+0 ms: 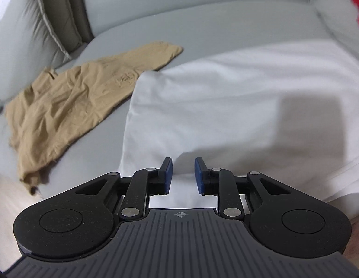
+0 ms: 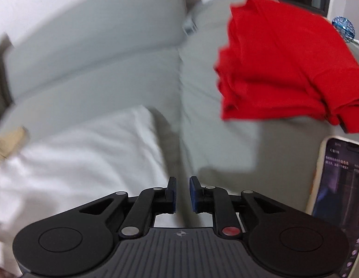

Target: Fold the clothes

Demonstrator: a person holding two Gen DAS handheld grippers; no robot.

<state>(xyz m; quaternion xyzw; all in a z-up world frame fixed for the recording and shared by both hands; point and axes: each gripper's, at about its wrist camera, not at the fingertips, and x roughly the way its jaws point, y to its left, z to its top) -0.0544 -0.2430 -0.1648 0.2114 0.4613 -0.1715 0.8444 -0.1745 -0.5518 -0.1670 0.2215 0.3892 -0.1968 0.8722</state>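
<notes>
1. Left gripper (image 1: 183, 173): jaws part-open, empty, over the near edge of the white cloth (image 1: 225, 106), lower centre of frame.
2. Right gripper (image 2: 181, 193): narrow gap, empty, at the cloth's right edge.
3. Tan garment (image 1: 63, 106) mid-left; red one (image 2: 283, 64) upper right.
4. Risk: pinching a single layer, so the fold skews; phone (image 2: 337, 203) lower right could get knocked.

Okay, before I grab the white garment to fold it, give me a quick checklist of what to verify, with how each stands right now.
1. Left gripper open, holding nothing: ok.
2. Right gripper open, holding nothing: ok.
3. White garment lying spread on the sofa: ok.
4. Tan garment clear of the white one: not ok, its edge touches or tucks under.
5. Red garment apart from the white one: ok.
6. Phone out of the way: cannot tell.
</notes>
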